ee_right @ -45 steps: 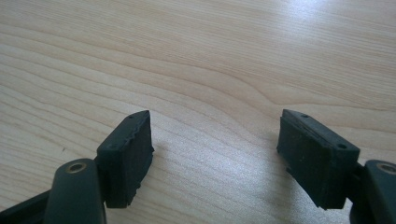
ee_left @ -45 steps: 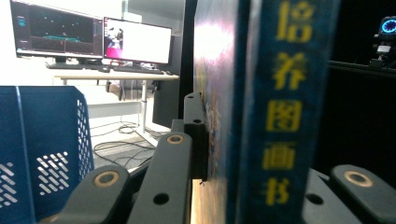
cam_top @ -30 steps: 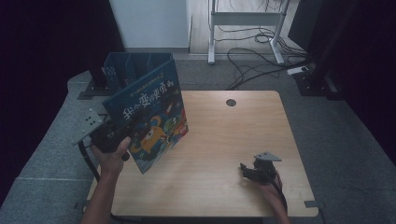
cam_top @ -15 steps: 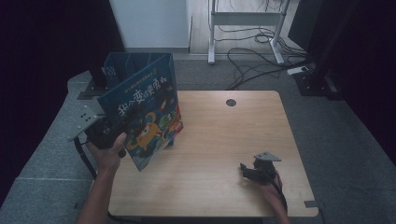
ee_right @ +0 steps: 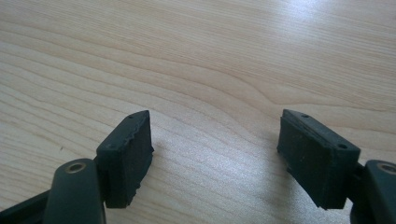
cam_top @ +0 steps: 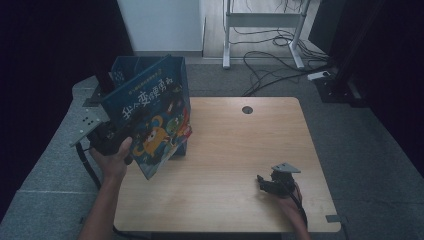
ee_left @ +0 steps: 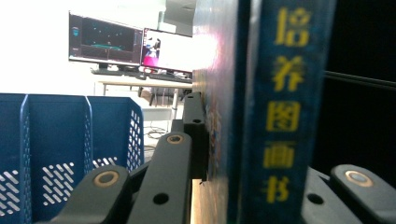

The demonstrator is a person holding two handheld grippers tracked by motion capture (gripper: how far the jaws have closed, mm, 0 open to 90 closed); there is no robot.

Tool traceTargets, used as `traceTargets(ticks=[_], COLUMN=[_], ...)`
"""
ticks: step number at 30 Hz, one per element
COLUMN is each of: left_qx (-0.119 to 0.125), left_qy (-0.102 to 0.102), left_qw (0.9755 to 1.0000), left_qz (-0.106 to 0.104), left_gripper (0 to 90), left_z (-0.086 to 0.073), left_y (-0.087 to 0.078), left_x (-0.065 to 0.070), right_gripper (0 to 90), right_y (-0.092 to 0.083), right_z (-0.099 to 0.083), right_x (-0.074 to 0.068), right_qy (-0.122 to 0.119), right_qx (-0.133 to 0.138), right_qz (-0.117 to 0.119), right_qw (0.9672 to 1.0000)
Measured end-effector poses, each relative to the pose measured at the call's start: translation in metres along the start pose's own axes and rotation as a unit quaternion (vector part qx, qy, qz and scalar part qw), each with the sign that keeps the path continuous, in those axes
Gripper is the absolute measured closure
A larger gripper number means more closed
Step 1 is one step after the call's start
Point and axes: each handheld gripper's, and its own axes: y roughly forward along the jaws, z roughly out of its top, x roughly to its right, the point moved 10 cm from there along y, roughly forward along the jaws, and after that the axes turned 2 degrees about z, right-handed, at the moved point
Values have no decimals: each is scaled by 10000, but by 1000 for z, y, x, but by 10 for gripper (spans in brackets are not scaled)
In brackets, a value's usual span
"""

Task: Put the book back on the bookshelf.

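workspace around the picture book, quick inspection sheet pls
surface: light wooden table, bare, with a round cable hole near the far edge
job's things: blue picture book held upright over the table's left edge; blue file rack stands just behind it
clutter: nothing seen
grippers: left claw shut on the book, spine between its jaws; right claw open and holding nothing, low over the near right of the table
cables: loose black cables on the floor beyond the table
surroundings: grey carpet, white desk frame, monitors in the left gripper view
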Motion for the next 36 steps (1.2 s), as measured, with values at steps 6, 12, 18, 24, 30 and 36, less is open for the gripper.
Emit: traceTargets(ticks=[6,12,18,24,30,36], left_qx=[9,24,54,89,106,133], left_qy=[-64,-44,-16,-24,-6,-100], left_qw=[10000,9998,9997,9994,9988,9983], left_qz=[56,166,236,333,469,551], left_gripper=[816,816,816,816,815,815], left_z=[2,2,4,8,12,14], left_y=[2,5,3,1,2,5], left_x=[-6,-12,-14,-20,-27,-34], right_gripper=[255,255,254,254,255,254], right_y=[0,0,0,0,0,0], right_z=[0,0,0,0,0,0], right_x=[0,0,0,0,0,0], right_qy=[5,2,3,3,-5,3], right_qx=[0,-1,0,0,5,5], right_qz=[2,0,3,2,-4,-2], right_qw=[10000,10000,10000,10000,10000,10000])
